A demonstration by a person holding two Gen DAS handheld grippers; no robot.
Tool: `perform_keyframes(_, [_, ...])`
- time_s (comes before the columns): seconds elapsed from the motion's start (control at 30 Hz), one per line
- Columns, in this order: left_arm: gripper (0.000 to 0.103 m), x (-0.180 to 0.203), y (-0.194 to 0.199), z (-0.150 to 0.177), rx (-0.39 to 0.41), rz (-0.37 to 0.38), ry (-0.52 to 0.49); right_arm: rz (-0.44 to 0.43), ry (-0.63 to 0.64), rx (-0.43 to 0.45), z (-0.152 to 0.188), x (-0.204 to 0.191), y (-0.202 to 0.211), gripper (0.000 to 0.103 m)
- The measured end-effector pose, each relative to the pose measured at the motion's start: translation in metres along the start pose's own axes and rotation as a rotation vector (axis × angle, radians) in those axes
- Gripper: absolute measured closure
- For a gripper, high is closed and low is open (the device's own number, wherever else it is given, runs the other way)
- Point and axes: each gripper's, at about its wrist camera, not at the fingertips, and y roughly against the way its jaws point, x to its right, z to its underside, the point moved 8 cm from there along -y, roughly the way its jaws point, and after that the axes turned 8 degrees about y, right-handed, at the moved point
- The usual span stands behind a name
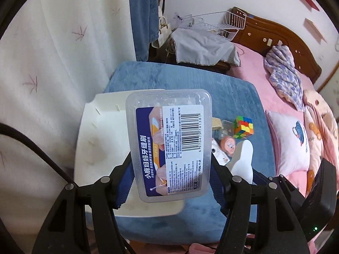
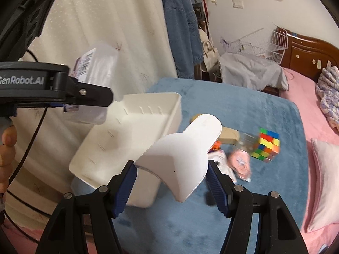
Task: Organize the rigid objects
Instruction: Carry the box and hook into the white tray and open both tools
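gripping barcoded 小鹿妈妈牙缝刷 box (image 1: 169,146), genrobot.ai tongs (image 2: 89,94)

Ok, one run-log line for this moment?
left tool: holds clear box | right tool: holds white scoop | both over white bin

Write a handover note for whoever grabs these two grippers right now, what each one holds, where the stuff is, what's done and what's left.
Left gripper: shut on the clear box, held above the white bin.
Right gripper: shut on the white scoop, also in the air, beside the bin.
Bin sits on the blue mat; nothing seen inside it.
Still on the mat: Rubik's cube, pink packet, a few small items beside them.
Done: two items picked up. Left: put both down in the bin, then gather the rest.
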Motion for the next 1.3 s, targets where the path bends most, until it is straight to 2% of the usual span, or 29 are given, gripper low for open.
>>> perform_keyframes(0.1, [0.036, -0.018, -0.001, -0.004, 0.017, -0.018, -0.035, 0.006, 0.012, 0.013, -0.006, -0.023, -0.008, 0.036])
perform_keyframes(0.2, [0.036, -0.038, -0.004, -0.007, 0.043, -0.075, -0.106, 0.002, 0.02, 0.018, -0.013, -0.043, -0.017, 0.036])
perform_keyframes(0.3, [0.036, -0.058, -0.01, -0.008, 0.04, -0.091, -0.136, -0.009, 0.035, 0.022, -0.02, -0.063, -0.028, 0.036])
perform_keyframes(0.6, [0.036, -0.1, -0.029, -0.008, 0.051, -0.149, -0.222, -0.023, 0.062, 0.004, -0.028, -0.098, -0.066, 0.036])
perform_keyframes(0.67, [0.036, -0.104, -0.034, -0.007, 0.048, -0.161, -0.244, -0.022, 0.057, -0.008, -0.026, -0.103, -0.073, 0.036])
perform_keyframes(0.77, [0.037, -0.105, -0.035, -0.008, 0.043, -0.141, -0.256, -0.018, 0.06, -0.012, -0.026, -0.108, -0.078, 0.036])
perform_keyframes(0.9, [0.037, -0.101, -0.033, -0.012, 0.079, -0.152, -0.304, -0.018, 0.056, -0.019, -0.024, -0.113, -0.085, 0.036])
perform_keyframes(1.0, [0.037, -0.101, -0.029, -0.016, 0.109, -0.141, -0.3, -0.017, 0.043, -0.038, -0.022, -0.111, -0.09, 0.035])
perform_keyframes(1.07, [0.034, -0.099, -0.025, -0.021, 0.134, -0.127, -0.293, -0.018, 0.026, -0.035, -0.021, -0.108, -0.089, 0.034])
perform_keyframes(1.13, [0.028, -0.098, -0.024, -0.023, 0.145, -0.117, -0.29, -0.01, 0.016, -0.025, -0.022, -0.106, -0.087, 0.029])
perform_keyframes(1.3, [0.023, -0.088, -0.021, -0.026, 0.161, -0.089, -0.306, 0.032, -0.012, 0.0, -0.021, -0.095, -0.076, 0.029])
